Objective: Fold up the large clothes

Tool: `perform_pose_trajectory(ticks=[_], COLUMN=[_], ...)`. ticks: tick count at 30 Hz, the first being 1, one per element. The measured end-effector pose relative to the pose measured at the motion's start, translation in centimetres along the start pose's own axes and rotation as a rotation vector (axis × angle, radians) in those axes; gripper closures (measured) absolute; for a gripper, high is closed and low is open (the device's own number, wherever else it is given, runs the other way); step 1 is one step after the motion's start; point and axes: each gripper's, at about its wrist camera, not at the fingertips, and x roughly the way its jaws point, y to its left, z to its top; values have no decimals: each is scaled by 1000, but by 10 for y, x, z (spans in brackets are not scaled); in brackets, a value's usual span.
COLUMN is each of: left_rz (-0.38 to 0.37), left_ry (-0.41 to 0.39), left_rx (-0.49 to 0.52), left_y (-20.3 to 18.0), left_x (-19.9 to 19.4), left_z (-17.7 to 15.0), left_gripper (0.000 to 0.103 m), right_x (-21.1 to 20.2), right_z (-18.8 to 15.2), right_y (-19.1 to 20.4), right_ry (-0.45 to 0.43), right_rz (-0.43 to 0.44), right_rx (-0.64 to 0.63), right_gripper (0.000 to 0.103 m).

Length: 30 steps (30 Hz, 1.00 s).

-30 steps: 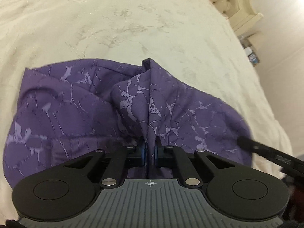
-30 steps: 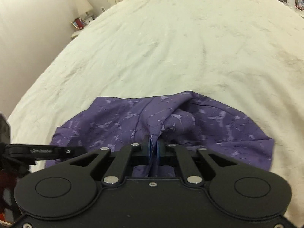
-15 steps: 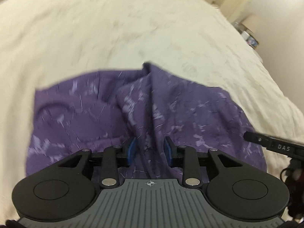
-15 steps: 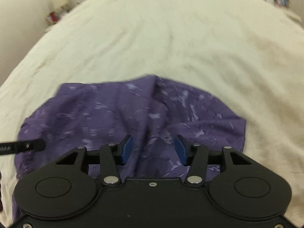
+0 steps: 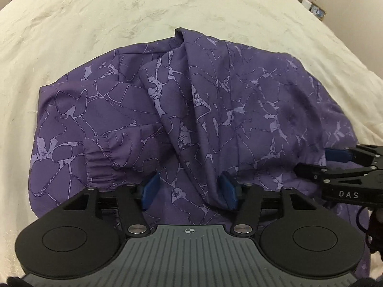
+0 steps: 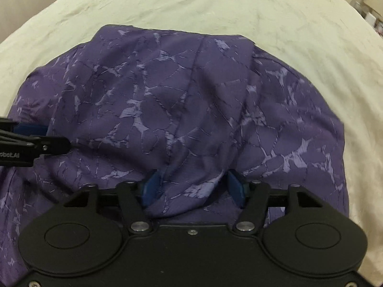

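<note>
Both grippers have let go: a second ago each was pinched shut on a ridge of the purple garment (image 5: 215,110), and their jaws have just been opening, so the cloth now lies slack between the blue pads. That garment, the largest thing here, fills the middle of both views, bunched in loose folds on the cream bedspread (image 5: 119,12). I judge one fold just laid and released; the bundle is lumpy, a gathered cuff (image 5: 99,165) shows at centre left, and smoothing or another fold probably remains. Left gripper (image 5: 189,189) and right gripper (image 6: 192,187) stand about half open, holding nothing. Writing: "DAS" at right in the left view; a mirrored word ending "bot.AI" at left in the right view.
</note>
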Motion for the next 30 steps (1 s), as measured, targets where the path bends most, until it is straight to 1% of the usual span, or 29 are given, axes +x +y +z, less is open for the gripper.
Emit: perform_pose_trajectory(ticks=[2,4,5,6,7,8,9,10,11,12,13,15,18,20,23,26,30], left_rz=[3,2,-2,-5,-5,2,5,10,14,20,29,48,69,69,79,80,55], left_ry=[2,7,7,5,5,2,-4,-6,-1,3,-1,-12,-14,-11,-2,11,35], left_rx=[-4,-22,-37,-49,-58,-63,-65,-66,-65,-62,-59,-55,-61,-78,-93,-97,-107], left_y=[0,2,2,3,4,4,6,5,5,5,4,5,6,8,12,16,24], left_x=[-2,-5,-8,-13,-15,-20,-26,-31,-35,-38,-41,-50,-64,-70,-80,-88,-97], left_z=[2,2,1,0,-1,-2,-6,-7,-8,-10,-12,-19,-28,-34,-46,-60,-79], left_gripper=[46,45,42,36,31,26,23,21,15,5,1,0,0,0,0,0,0], right_x=[0,-2,-2,-3,-4,-8,-11,-15,-20,-25,-28,-34,-43,-50,-58,-66,-75], right_z=[2,4,5,6,7,5,3,3,0,-4,-7,-12,-20,-26,-34,-45,-57], right_y=[-3,-5,-7,-9,-11,-8,-8,-9,-11,-9,-8,-3,3,8,17,30,48], right_ry=[7,16,21,27,34,40,47,57,63,66,71,83,101,120,144,161,179], right_rz=[7,9,10,13,18,21,23,22,21,19,13,1,-18,-45,-64,-89,-118], right_rx=[13,21,27,40,57,73,91,108,121,131,139,153,173,177,177,158,128], right_gripper=[37,34,30,25,23,19,13,11,10,9,8,4,3,2,1,1,1])
